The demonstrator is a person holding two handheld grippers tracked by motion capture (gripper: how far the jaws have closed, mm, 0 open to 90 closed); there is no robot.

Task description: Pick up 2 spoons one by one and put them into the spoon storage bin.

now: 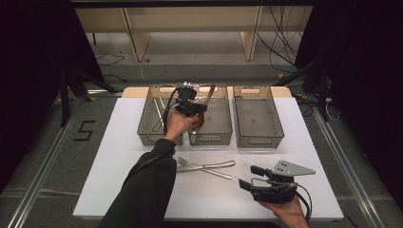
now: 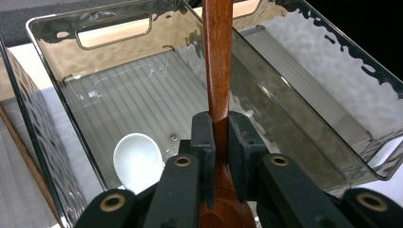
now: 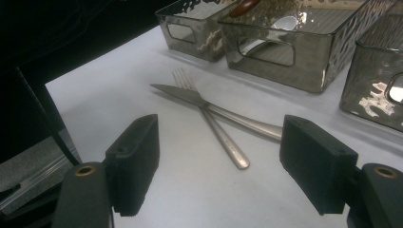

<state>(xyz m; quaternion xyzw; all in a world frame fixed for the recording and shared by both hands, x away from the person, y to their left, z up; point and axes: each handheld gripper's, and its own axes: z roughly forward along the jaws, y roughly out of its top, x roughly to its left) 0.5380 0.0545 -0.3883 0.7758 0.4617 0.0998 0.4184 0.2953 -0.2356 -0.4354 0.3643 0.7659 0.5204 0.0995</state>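
High view: the person's hand hides most of the wooden spoon (image 1: 209,94), which the left tongs (image 1: 196,108) hold over the middle bin (image 1: 223,130). The left gripper view shows the pads clenched on its handle and a white spoon (image 2: 138,160) in the bin. The right tongs (image 1: 249,176) gape, released, near the crossed fork (image 3: 209,118) and knife (image 3: 214,107) on the worktop (image 1: 119,161).

The left gripper (image 1: 197,108), arm outstretched, clamped its jaws tight, while the right gripper (image 1: 251,177) rested low with jaws wide apart.
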